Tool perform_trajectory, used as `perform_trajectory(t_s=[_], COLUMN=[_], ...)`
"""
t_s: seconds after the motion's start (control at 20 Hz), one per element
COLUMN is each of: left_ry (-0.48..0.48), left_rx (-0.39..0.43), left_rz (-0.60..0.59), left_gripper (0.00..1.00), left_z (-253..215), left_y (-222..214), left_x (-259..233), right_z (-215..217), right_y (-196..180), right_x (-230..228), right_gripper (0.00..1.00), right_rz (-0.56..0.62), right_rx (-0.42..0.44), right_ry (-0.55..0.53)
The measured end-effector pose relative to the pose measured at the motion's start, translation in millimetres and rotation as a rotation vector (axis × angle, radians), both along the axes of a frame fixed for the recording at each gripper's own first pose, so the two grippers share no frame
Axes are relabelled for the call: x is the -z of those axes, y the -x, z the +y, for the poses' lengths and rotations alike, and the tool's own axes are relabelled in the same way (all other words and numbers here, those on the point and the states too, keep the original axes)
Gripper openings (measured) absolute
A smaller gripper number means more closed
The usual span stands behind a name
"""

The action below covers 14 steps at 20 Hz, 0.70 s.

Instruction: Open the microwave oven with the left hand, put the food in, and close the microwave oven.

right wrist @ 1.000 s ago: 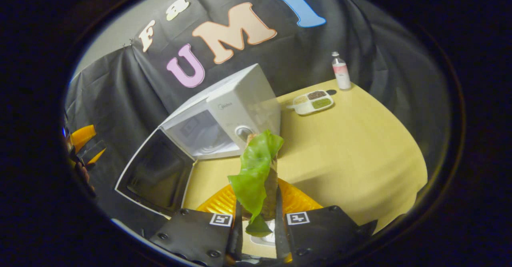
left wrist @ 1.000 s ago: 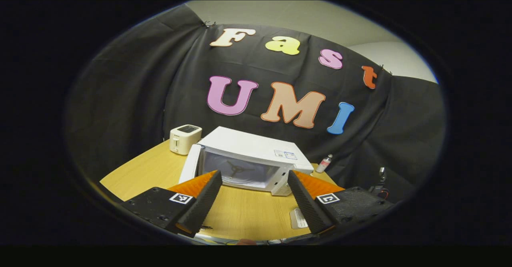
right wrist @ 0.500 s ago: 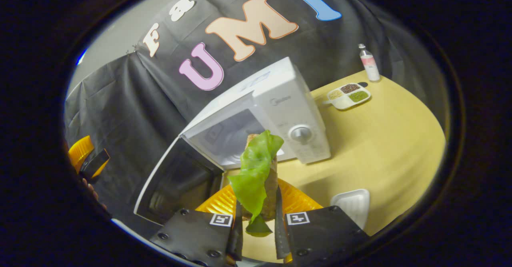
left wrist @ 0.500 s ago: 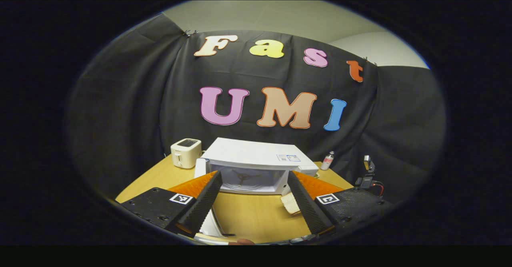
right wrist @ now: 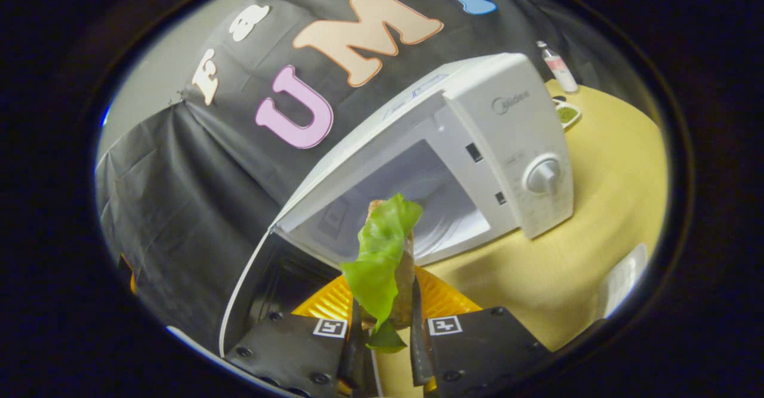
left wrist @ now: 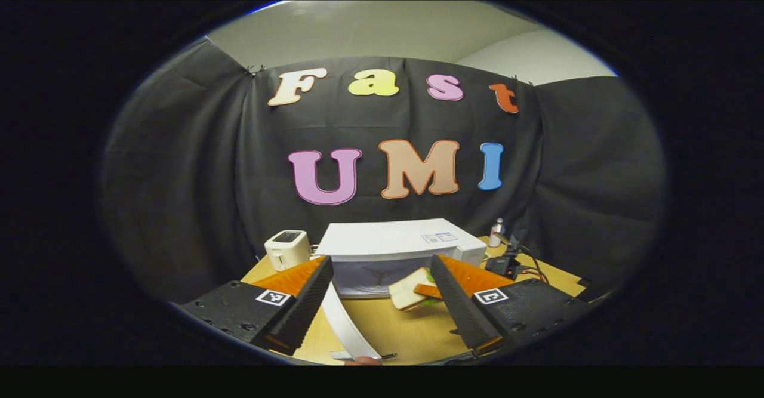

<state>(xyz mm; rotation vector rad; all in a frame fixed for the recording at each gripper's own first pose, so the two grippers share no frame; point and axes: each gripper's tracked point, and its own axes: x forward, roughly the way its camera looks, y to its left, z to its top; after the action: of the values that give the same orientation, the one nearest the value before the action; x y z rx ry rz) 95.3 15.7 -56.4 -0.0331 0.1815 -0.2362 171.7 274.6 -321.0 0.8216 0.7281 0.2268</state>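
Observation:
The white microwave (left wrist: 400,244) stands on the wooden table with its door (left wrist: 349,326) swung open toward me, edge-on between my left fingers. My left gripper (left wrist: 382,302) hangs open and holds nothing, well back from the oven. In the right gripper view the microwave (right wrist: 507,129) is close, its cavity (right wrist: 412,195) open and its door (right wrist: 256,296) swung out at lower left. My right gripper (right wrist: 385,335) is shut on the sandwich (right wrist: 382,261), bread with a green lettuce leaf, just in front of the cavity. The sandwich (left wrist: 410,287) also shows before the oven's mouth in the left gripper view.
A cream toaster (left wrist: 287,249) sits left of the microwave. Right of it stand a small bottle (right wrist: 556,65) and a divided dish of grains (right wrist: 566,113). A white tray (right wrist: 621,278) lies on the table (right wrist: 597,219) at the right edge. Cables and a black device (left wrist: 507,261) lie at right.
My right gripper has carried the sandwich closer to the open cavity, and it now shows in the left gripper view. My left gripper has drawn back from the microwave, still open.

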Motion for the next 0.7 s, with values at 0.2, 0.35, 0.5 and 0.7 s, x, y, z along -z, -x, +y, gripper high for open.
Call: perform_trajectory(t_s=[0.2,0.35,0.5,0.7], left_ry=[-0.015,-0.023,-0.036,-0.038], left_rx=[0.001,-0.017,-0.043,-0.088], left_rz=[0.021,0.04,0.055,0.09], left_gripper=[0.95,0.95,0.95,0.95], left_z=[18.2,36.3,54.0,72.9], left_y=[6.7,10.3,11.8,15.6], left_x=[7.7,13.3,17.7,29.0], right_z=[20.5,24.9,31.8,37.7], right_y=[-35.8,-56.5,-75.0,-95.5], right_x=[-0.9,7.0,16.9,33.1], right_gripper=[0.27,0.27,0.27,0.27], right_rz=[-0.004,0.013,0.018,0.014], right_rx=[0.146,0.254,0.312,0.398], right_ry=[-0.028,-0.048,-0.056,-0.046])
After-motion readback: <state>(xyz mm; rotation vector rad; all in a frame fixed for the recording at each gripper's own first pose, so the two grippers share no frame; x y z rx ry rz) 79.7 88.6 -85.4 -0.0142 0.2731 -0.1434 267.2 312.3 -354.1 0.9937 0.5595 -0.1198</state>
